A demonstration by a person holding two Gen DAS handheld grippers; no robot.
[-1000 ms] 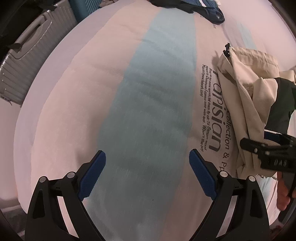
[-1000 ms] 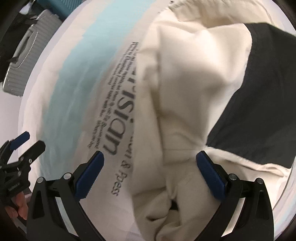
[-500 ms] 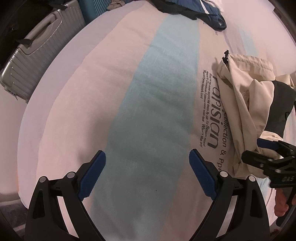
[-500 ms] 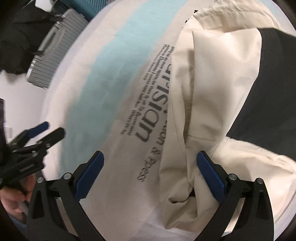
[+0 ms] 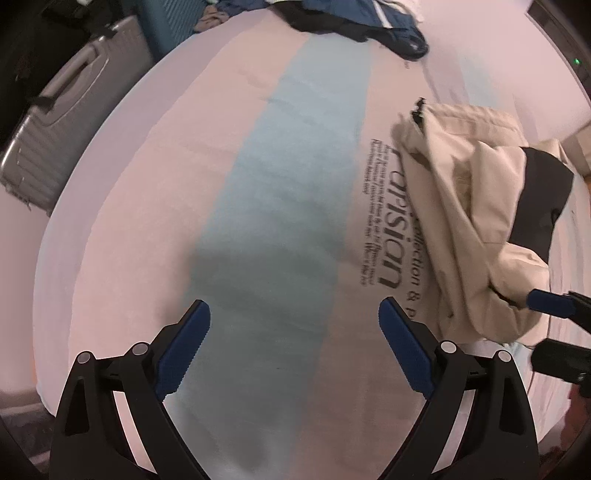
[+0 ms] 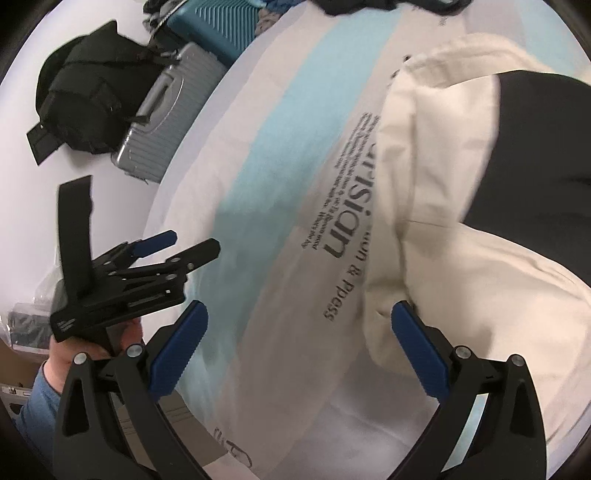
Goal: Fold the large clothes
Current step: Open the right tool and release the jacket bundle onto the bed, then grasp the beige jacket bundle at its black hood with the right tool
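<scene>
I see the cream-and-black jacket (image 6: 454,206) bunched on the bed (image 5: 147,192); both my grippers' fingers (image 5: 402,350) gape wide, empty.

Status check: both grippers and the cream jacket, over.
Left gripper open, over bare bedsheet. Right gripper open, holding nothing, at the edge of the cream jacket. Jacket bunched, unfolded. Dark clothes at far end, out of the way.

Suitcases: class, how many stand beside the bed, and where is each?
2. A silver hard-shell suitcase stands by the bed's left edge; a teal ribbed suitcase stands just beyond it, toward the top of both views. Others may be hidden behind the black bag.
</scene>
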